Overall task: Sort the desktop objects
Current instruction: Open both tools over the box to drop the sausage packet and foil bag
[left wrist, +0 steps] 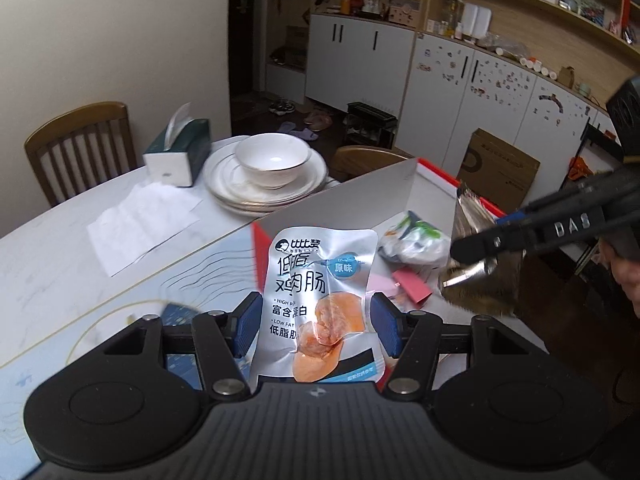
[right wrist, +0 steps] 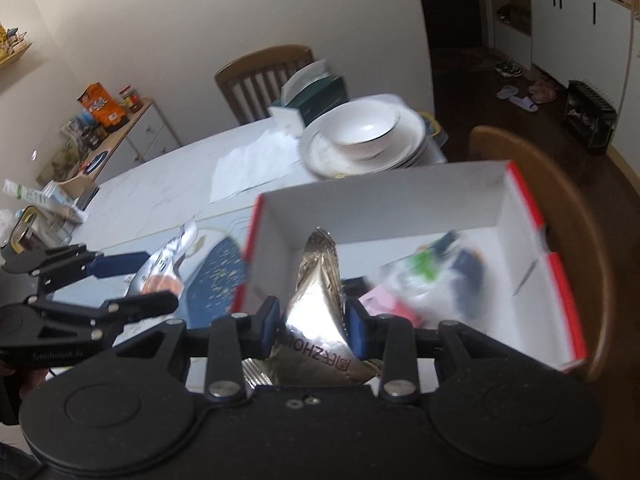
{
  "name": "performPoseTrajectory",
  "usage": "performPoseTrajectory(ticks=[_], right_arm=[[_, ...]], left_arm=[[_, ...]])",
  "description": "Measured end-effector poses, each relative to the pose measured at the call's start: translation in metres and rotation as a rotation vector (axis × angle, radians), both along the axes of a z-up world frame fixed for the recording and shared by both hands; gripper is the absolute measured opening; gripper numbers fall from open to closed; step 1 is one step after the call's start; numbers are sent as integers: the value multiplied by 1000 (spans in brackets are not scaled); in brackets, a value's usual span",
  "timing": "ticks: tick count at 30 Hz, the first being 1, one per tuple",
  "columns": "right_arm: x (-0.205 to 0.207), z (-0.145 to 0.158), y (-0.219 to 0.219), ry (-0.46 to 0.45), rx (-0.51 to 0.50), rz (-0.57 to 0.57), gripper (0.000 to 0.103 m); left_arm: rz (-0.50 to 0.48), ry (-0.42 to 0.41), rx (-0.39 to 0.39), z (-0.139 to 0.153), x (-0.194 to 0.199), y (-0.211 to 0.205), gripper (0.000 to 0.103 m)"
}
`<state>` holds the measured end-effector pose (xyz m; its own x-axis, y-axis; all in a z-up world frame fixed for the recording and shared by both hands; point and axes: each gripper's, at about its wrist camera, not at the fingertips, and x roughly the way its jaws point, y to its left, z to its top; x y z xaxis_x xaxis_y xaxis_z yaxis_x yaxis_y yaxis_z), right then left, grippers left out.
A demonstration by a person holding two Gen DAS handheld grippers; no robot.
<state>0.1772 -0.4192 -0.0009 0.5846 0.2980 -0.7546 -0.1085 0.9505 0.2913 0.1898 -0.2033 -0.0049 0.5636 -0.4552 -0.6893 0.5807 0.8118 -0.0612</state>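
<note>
Indoors, white marble table (left wrist: 60,240), each hand-held gripper (left wrist: 314,322) (right wrist: 312,320) pinching a foil packet (left wrist: 320,300) (right wrist: 316,300).

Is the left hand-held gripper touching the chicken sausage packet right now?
Touching. The left wrist view shows both blue pads of the left hand-held gripper pressed against the sides of the chicken sausage packet.

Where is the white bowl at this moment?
The white bowl sits on the stacked plates at the table's far side, right of the tissue box, beyond the red-edged box.
</note>
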Motion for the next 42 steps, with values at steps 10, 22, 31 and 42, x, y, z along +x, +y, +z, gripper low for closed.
performPoseTrajectory(ticks=[10, 22, 31, 42], right_arm=[[16, -6, -60, -30, -85, -69, 35], [36, -37, -75, 11, -201, -7, 35], [34, -54, -65, 31, -237, 106, 35], [41, -73, -63, 72, -270, 182, 35]], left_arm=[[-67, -19, 59, -5, 11, -61, 58], [-81, 17, 161, -35, 43, -105, 58], [-79, 38, 223, -56, 62, -118, 58], [-81, 65, 255, -76, 69, -124, 58]])
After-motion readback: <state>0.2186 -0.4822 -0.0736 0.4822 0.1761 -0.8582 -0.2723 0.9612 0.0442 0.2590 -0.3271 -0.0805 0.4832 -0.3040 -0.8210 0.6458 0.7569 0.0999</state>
